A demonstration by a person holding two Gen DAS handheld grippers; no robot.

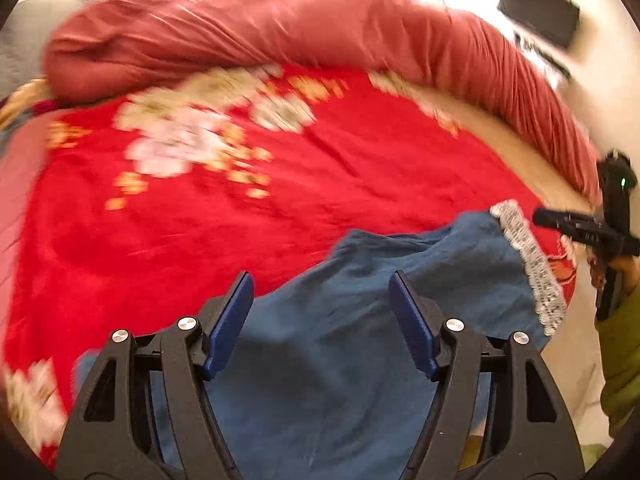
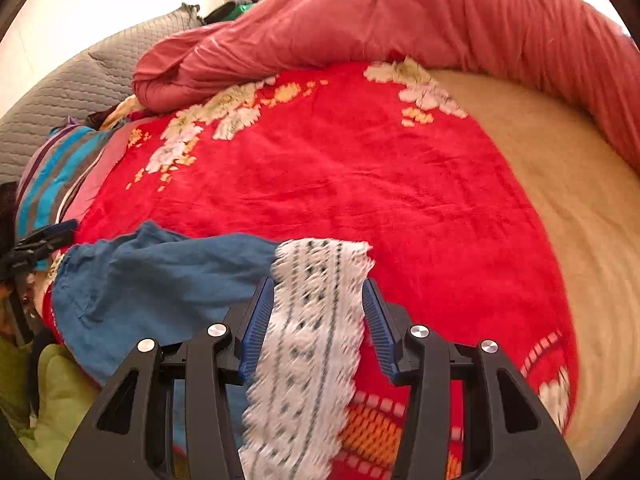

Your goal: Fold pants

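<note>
Blue pants lie crumpled on a red floral blanket, their white lace hem at the right. My left gripper hovers over the blue cloth with its jaws wide apart, open, and cloth showing in the gap. In the right wrist view the lace hem runs between the fingers of my right gripper, whose jaws stand apart; the lace is blurred and no firm pinch shows. The blue pants spread to the left of it. Each gripper also shows at the edge of the other's view: right gripper, left gripper.
A rolled pink-red quilt curves along the far side of the red blanket. Beige bedsheet lies to the right. A grey quilted cushion and a striped cloth sit at the left. A green sleeve is at the near right.
</note>
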